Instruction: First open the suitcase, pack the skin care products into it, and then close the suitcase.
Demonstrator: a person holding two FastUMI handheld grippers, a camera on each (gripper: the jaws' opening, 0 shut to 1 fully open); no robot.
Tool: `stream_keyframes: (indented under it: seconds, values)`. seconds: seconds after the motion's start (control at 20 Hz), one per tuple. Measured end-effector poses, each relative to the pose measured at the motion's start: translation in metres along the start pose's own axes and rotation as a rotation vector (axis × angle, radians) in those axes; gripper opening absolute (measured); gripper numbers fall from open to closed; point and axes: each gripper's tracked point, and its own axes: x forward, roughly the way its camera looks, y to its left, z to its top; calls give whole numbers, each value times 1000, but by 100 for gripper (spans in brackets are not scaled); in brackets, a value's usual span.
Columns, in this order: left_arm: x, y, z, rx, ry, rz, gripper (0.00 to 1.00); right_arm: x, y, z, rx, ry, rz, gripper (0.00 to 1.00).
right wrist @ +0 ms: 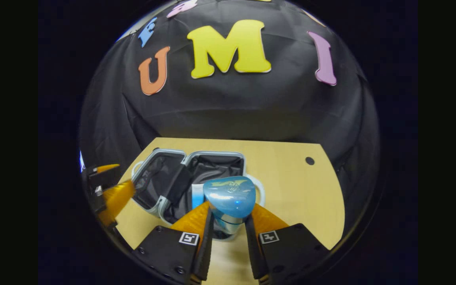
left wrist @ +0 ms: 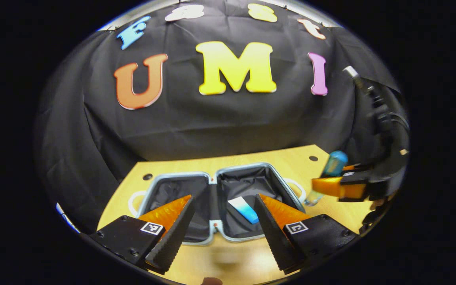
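A small suitcase (left wrist: 220,237) lies open flat on the wooden table, both dark-lined halves up. A white and blue tube (left wrist: 244,209) rests in its right half. My left gripper (left wrist: 220,229) hovers open over the case's near edge with nothing between its fingers. My right gripper (right wrist: 228,233) is shut on a clear bottle with a blue cap (right wrist: 230,197), held above the near rim of the suitcase (right wrist: 152,152). In the left gripper view the right gripper (left wrist: 337,186) holds that bottle (left wrist: 333,166) in the air to the right of the case.
The wooden table (right wrist: 299,190) has bare surface right of the suitcase, with a cable hole (right wrist: 309,160) near its far edge. Black cloth wall stands close behind. The left gripper (right wrist: 111,196) shows at the left edge of the right gripper view.
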Motion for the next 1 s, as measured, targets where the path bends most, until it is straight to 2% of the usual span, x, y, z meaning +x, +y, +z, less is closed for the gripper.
stream_keyframes:
  seconds: [0.15,0.25,0.5,0.65,0.7,0.85,1.0]
  values:
    - [-27,27,23,28,-82,40,96,43,23,-16,6,70,1,39]
    - [-37,47,21,30,-88,53,96,65,33,-34,5,122,-17,38]
    - [-56,112,31,26,-131,145,96,99,38,-71,34,233,-77,39]
    - [-53,141,34,50,-142,161,96,110,38,-64,62,249,-112,36]
    - [-52,151,36,58,-147,168,96,118,38,-63,73,254,-120,39]
    - [-43,187,39,76,-156,225,96,141,34,-59,106,270,-155,39]
    - [-39,212,35,68,-155,255,96,162,34,-72,138,342,-160,39]
